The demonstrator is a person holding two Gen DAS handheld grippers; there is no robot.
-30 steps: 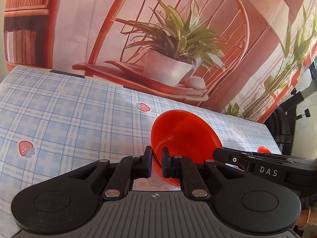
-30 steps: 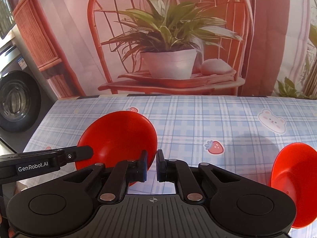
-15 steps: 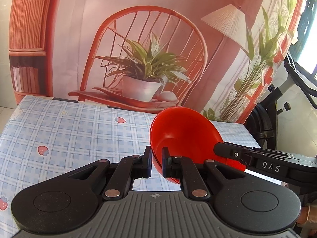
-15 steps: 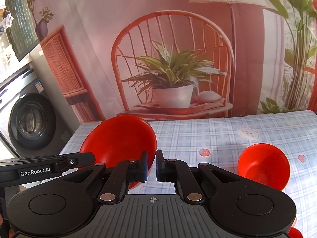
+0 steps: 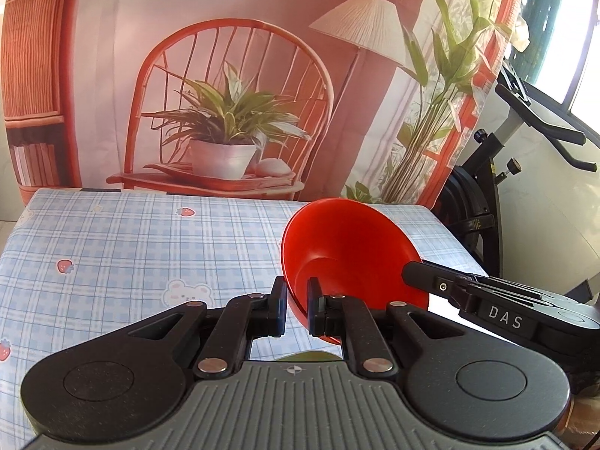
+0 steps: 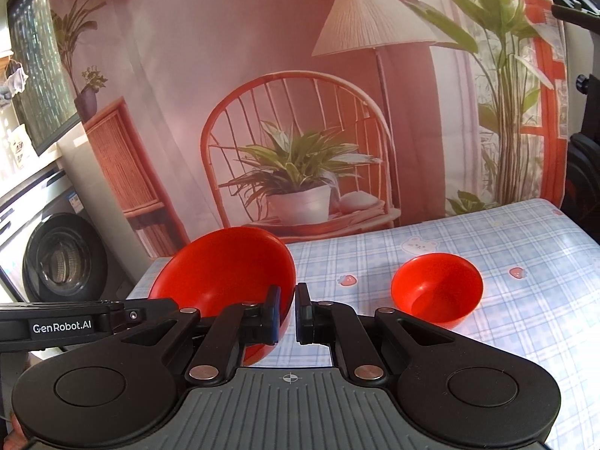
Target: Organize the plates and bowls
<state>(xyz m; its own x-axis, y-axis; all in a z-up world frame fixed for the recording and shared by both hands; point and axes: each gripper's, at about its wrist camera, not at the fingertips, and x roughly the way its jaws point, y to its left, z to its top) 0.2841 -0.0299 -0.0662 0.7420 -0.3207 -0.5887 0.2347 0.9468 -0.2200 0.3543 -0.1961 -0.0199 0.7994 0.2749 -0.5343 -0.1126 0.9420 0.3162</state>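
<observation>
My left gripper (image 5: 297, 309) is shut on the rim of a large red bowl (image 5: 348, 251) and holds it tilted above the table. My right gripper (image 6: 288, 315) is shut on the right rim of the same red bowl (image 6: 225, 266), so both grippers hold it from opposite sides. The right gripper's body (image 5: 506, 307) shows in the left wrist view and the left gripper's body (image 6: 63, 324) in the right wrist view. A smaller red bowl (image 6: 437, 288) stands upright on the tablecloth to the right.
The table (image 5: 131, 247) has a blue checked cloth with strawberry and bear prints. A printed backdrop (image 5: 232, 75) hangs behind it. An exercise bike (image 5: 525, 142) stands at the right, a washing machine (image 6: 56, 258) at the left.
Both grippers have lifted the large red bowl up and back from the table. The view now takes in more of the table, and the small red bowl looks farther away.
</observation>
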